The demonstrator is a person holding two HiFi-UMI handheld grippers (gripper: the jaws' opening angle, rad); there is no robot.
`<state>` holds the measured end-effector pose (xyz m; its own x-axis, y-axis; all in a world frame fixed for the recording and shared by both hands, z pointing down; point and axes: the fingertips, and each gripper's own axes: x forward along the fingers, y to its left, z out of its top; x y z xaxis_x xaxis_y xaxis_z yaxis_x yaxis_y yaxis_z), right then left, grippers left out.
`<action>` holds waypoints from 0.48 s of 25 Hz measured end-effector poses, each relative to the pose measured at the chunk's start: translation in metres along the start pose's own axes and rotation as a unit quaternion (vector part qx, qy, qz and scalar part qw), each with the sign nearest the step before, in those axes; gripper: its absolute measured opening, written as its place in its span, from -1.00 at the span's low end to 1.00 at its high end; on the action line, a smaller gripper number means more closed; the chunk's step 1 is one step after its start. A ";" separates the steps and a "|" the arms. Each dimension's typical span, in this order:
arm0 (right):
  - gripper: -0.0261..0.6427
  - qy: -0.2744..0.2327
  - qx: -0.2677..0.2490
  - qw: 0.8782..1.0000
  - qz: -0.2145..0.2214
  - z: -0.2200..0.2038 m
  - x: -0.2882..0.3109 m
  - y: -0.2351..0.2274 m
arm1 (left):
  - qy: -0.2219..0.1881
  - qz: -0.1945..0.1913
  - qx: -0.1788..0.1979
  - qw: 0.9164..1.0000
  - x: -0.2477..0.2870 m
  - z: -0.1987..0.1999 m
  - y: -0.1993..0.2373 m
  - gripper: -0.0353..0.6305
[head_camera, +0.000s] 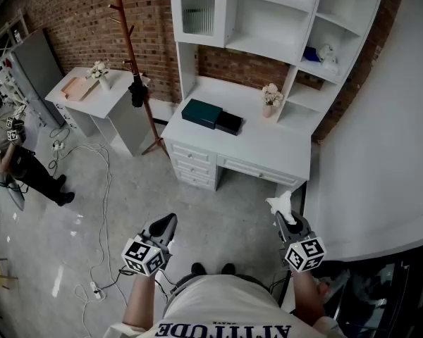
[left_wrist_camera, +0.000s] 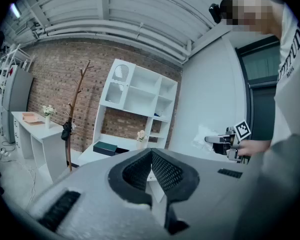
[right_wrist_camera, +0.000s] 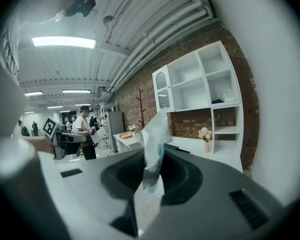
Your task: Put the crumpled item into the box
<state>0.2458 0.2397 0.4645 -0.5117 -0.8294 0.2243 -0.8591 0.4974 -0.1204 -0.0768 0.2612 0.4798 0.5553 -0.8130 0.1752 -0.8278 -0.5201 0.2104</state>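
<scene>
Right gripper is clamped on the crumpled item, which sticks up white from between its jaws; left gripper has its jaws together, nothing in them; the box sits on the desk, well apart from us; we judge the pinch is on a thin edge, so the item may slip out on the way over; we can't tell if the box is open; flower vase near it could get knocked.
</scene>
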 end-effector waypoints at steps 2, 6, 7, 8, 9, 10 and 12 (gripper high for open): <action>-0.69 -0.001 0.001 1.000 0.000 0.001 0.000 0.001 | -0.001 0.000 0.000 1.000 -0.001 0.001 0.000 -0.82; -0.69 -0.001 0.000 1.000 -0.002 0.003 0.003 0.003 | -0.001 -0.002 0.000 1.000 -0.001 0.002 0.003 -0.82; -0.69 -0.001 0.000 1.000 -0.002 0.004 0.003 0.003 | -0.001 -0.003 0.001 1.000 0.000 0.002 0.004 -0.82; -0.69 -0.001 0.000 1.000 -0.003 0.004 0.004 0.003 | -0.001 -0.004 0.001 1.000 0.000 0.003 0.005 -0.82; -0.69 -0.002 -0.001 1.000 -0.004 0.005 0.005 0.003 | -0.001 -0.005 0.001 1.000 0.000 0.003 0.006 -0.82; -0.69 -0.002 -0.001 1.000 -0.005 0.006 0.006 0.004 | -0.001 -0.006 0.002 1.000 0.000 0.003 0.006 -0.82; -0.69 -0.003 -0.002 1.000 -0.006 0.007 0.007 0.005 | 0.000 -0.008 0.001 1.000 0.001 0.003 0.008 -0.82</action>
<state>0.2381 0.2348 0.4584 -0.5013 -0.8369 0.2198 -0.8652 0.4885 -0.1135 -0.0832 0.2557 0.4787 0.5679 -0.8050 0.1715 -0.8194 -0.5332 0.2104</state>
